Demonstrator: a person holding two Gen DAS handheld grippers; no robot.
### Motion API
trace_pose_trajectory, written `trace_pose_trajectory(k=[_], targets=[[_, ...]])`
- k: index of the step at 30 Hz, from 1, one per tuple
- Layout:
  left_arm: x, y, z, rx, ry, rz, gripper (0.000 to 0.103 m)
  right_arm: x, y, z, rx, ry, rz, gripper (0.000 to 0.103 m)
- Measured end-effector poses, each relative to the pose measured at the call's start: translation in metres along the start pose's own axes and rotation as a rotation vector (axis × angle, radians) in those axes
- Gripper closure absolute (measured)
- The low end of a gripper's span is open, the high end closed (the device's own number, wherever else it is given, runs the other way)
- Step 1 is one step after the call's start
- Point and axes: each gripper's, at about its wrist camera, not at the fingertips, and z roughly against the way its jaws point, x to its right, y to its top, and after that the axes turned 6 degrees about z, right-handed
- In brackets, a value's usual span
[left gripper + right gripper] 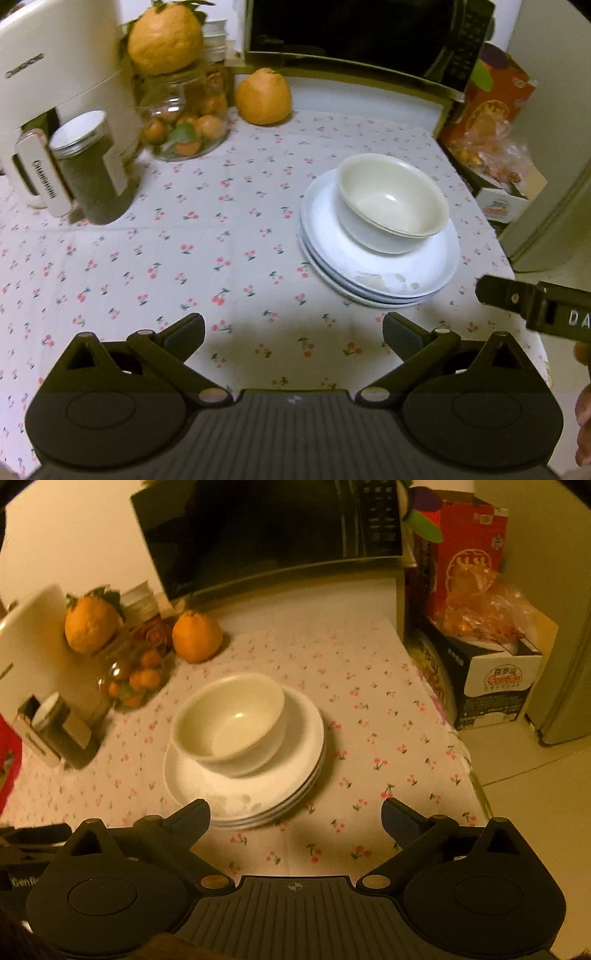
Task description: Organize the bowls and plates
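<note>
Right of centre in the left wrist view, two nested bowls [391, 206] sat on a stack of plates [380, 258] on the cherry-print worktop [184, 258]. Both the left tool [293, 332] and the right tool [295, 816] stood spread wide and empty, short of the stack. The glazed ware looked hard, smooth, breakable and fairly heavy as a pile, so I judged a rim pinch best, one piece at a time.

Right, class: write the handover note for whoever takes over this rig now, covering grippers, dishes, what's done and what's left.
Left hand-held gripper: open, empty, above the cloth.
Right hand-held gripper: open, empty, just short of the stack.
Dishes: nested bowls sit on the stacked plates on the cherry-print tablecloth.
Done: plates and bowls look gathered into one pile.
Left: probably nothing; check the bowls sit steady, off-centre on the plates.
</note>
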Motion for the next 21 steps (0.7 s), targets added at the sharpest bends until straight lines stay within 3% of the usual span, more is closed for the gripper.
trace_pose_trajectory(k=[5, 21], targets=[[0.000, -0.002, 0.004, 0.055, 0.078, -0.004, 0.000, -0.013, 0.001, 0.001, 0.016, -0.004, 0.068, 0.000], [0.007, -0.007, 0.007, 0.034, 0.104, -0.022, 0.000, -0.020, -0.001, -0.003, -0.019, -0.025, 0.124, 0.000]])
